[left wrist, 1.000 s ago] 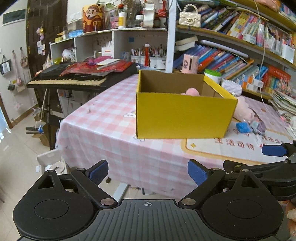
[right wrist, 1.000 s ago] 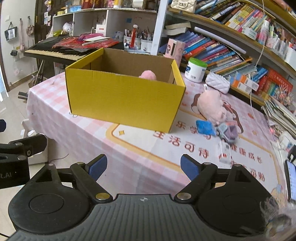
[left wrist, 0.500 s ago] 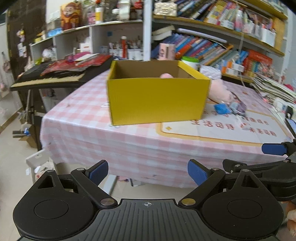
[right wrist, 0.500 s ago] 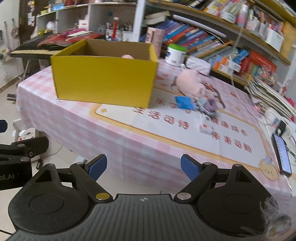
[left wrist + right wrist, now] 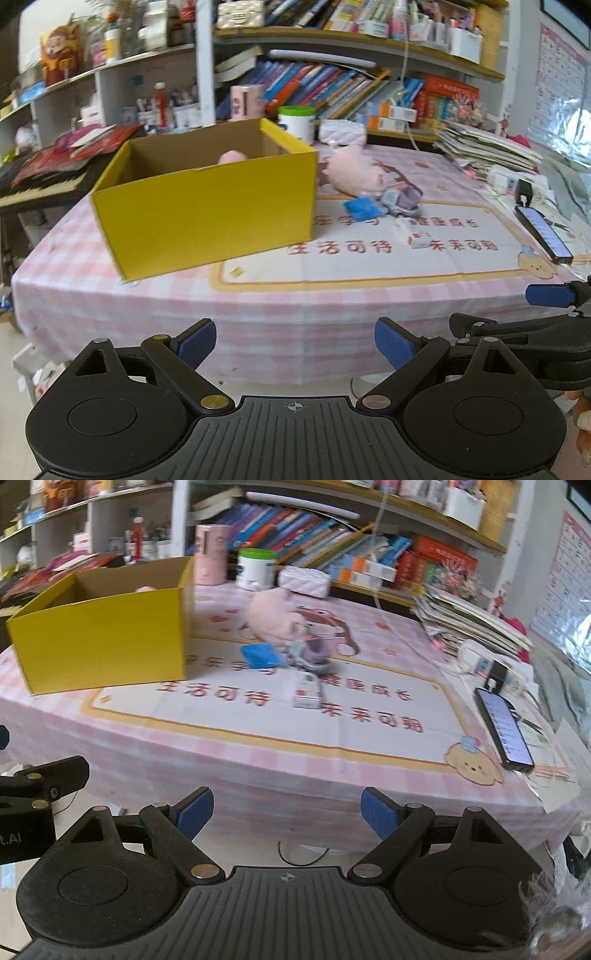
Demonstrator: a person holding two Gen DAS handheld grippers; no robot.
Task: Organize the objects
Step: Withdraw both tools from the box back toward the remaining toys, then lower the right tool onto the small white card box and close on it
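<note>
Both tools (image 5: 295,345) (image 5: 287,812) gape, well short of toys (image 5: 277,622)

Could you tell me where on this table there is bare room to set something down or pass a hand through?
The front strip of the table is bare, between the yellow box and the phone. The mat's near half, in front of the small white box, is also free. It is crowded behind that, where the pink plush, blue cloth and toy car cluster.

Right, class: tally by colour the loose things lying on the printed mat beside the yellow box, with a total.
Pink: 1, the plush toy
Blue: 1, the flat pad
Grey-purple: 1, the toy car
White: 1, the small box
Total: 4
</note>
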